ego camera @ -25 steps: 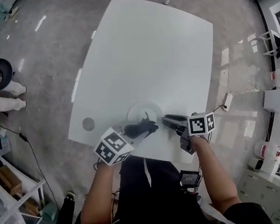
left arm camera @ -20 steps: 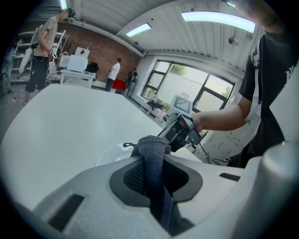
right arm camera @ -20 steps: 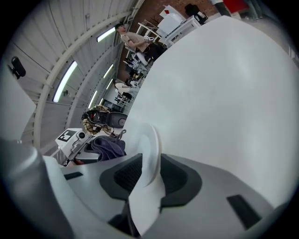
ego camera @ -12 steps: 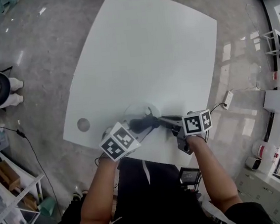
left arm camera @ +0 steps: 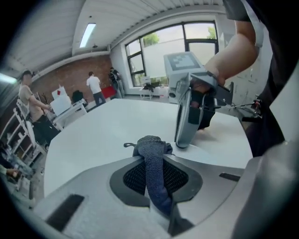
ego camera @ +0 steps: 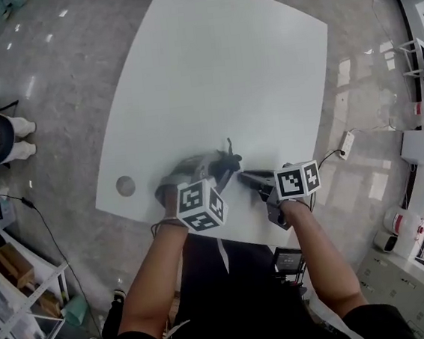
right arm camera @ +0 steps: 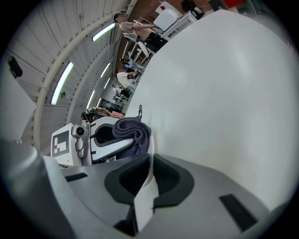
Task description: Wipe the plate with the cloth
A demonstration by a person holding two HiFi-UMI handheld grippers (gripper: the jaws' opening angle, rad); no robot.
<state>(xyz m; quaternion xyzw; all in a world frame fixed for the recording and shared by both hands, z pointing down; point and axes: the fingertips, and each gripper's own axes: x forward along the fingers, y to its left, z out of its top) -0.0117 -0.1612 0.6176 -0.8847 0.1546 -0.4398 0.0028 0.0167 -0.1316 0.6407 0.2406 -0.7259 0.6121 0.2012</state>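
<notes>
The white plate (right arm camera: 144,203) shows edge-on in the right gripper view, and my right gripper (right arm camera: 150,156) is shut on its rim. Those jaws have just been closing with the rim between them. A dark grey cloth (left arm camera: 150,145) is bunched in my left gripper (left arm camera: 154,161), which is shut on it. The cloth (right arm camera: 133,130) lies against the plate's face just beyond the right jaws. In the head view the left gripper (ego camera: 225,167) and right gripper (ego camera: 246,176) meet tip to tip near the table's front edge, and the plate is mostly hidden beneath them.
The white table (ego camera: 224,66) stretches away beyond the grippers. A small dark round spot (ego camera: 126,186) sits near its front left corner. A power strip (ego camera: 345,146) lies on the floor at the right. People and racks stand beyond the table's left side.
The left gripper rolled over and came down to the right with the cloth, onto the plate. The right jaws closed on the plate's rim. The plate's round face no longer shows.
</notes>
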